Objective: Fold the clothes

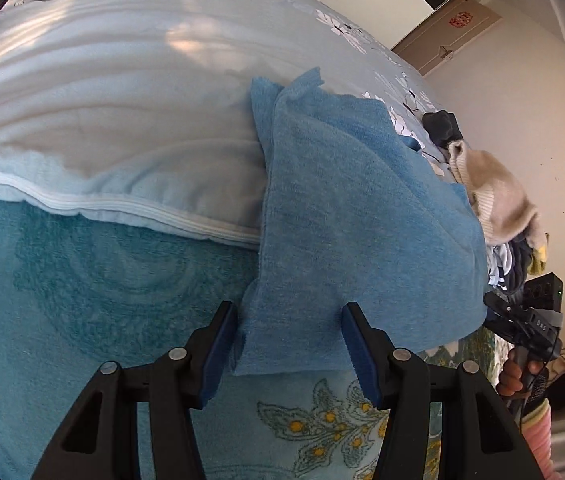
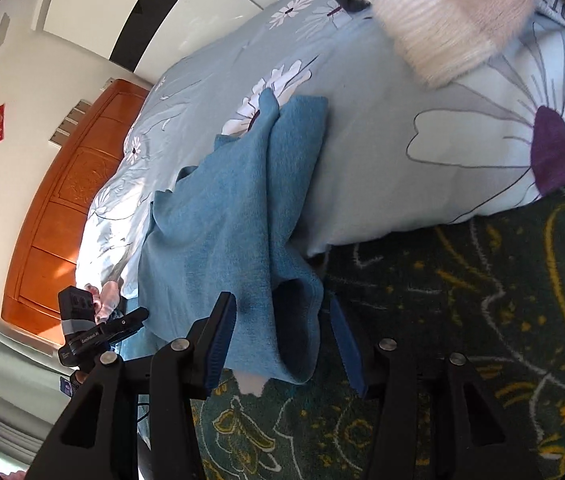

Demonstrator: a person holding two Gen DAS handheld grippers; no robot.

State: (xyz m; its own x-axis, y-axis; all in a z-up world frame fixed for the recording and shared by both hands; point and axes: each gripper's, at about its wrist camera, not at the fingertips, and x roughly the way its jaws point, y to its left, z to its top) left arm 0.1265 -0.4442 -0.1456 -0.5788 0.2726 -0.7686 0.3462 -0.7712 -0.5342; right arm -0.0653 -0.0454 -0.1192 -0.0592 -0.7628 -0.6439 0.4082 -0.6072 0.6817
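In the left wrist view, one blue garment (image 1: 362, 216) lies folded across the frame's centre, half on the pale floral duvet (image 1: 122, 92) and half over the teal blanket (image 1: 82, 300) on the bed. The left tongs (image 1: 288, 350) stand wide at lower centre, the cloth's near edge between the two pads without being pinched. At right a heap of clothes (image 1: 494, 200) has a beige knit on top. In the right wrist view, the same garment (image 2: 222, 220) hangs down the centre, and the right tongs (image 2: 282, 346) are spread wide around its lower corner. One beige knit (image 2: 450, 12) lies upper right, and one wooden headboard (image 2: 66, 200) stands at left.
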